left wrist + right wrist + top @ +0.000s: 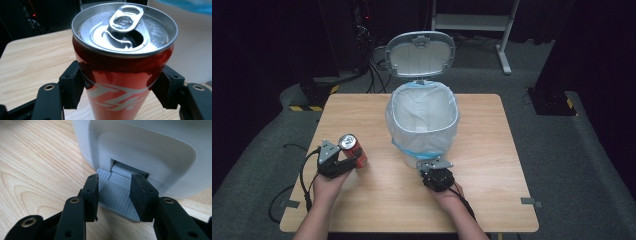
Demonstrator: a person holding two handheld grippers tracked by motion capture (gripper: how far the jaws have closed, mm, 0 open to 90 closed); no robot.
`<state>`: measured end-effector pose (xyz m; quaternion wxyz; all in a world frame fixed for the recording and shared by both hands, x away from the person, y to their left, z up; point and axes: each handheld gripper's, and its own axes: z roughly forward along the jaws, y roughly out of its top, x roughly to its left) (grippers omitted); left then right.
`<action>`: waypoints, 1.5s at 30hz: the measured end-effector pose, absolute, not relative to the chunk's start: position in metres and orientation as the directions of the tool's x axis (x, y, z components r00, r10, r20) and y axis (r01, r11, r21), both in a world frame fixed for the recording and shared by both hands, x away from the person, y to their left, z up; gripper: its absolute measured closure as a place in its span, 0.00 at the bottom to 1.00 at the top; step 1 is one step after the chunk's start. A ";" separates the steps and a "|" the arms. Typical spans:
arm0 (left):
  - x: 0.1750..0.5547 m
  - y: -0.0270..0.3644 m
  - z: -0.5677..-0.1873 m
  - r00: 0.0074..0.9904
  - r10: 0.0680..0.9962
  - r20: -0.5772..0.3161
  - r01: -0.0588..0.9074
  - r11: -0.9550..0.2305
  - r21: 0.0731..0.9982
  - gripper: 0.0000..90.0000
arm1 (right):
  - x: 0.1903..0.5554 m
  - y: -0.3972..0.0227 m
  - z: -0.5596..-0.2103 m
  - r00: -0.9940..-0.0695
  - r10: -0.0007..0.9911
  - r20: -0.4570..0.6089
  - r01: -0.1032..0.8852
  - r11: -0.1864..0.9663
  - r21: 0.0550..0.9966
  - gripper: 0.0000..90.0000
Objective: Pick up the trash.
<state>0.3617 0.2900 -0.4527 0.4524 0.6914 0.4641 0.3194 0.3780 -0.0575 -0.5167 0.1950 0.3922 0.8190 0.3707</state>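
I am working at the table (492, 200), where the bin (422, 117) is standing mid-table toward the far edge, lid up. My right gripper (113, 195), jaws parted, is pressing its pedal (117, 197); I should keep it down. My left gripper (120, 92) is clamping the can (120, 75) near the left edge; I should lift it upright.

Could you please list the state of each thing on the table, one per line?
Bin lid: raised, open.
Bin: lined with a white bag, nothing visible inside.
Pedal: under the right gripper, whose jaws are open over it.
Can: already opened, tab lifted, tilted, held.
Left gripper: shut on the can.
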 end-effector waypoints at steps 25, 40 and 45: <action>0.346 0.278 -0.397 0.421 0.907 0.015 0.187 -0.103 0.977 0.37 | 0.378 -0.057 -0.517 -0.614 0.789 -0.024 0.503 0.414 0.759 0.65; 0.335 0.272 -0.373 0.441 0.897 0.027 0.088 -0.074 0.993 0.37 | 0.378 -0.057 -0.517 -0.614 0.789 -0.027 0.500 0.415 0.760 0.65; 0.334 0.271 -0.363 0.444 0.896 0.024 0.065 -0.059 0.996 0.37 | 0.378 -0.057 -0.517 -0.614 0.789 -0.026 0.501 0.414 0.760 0.65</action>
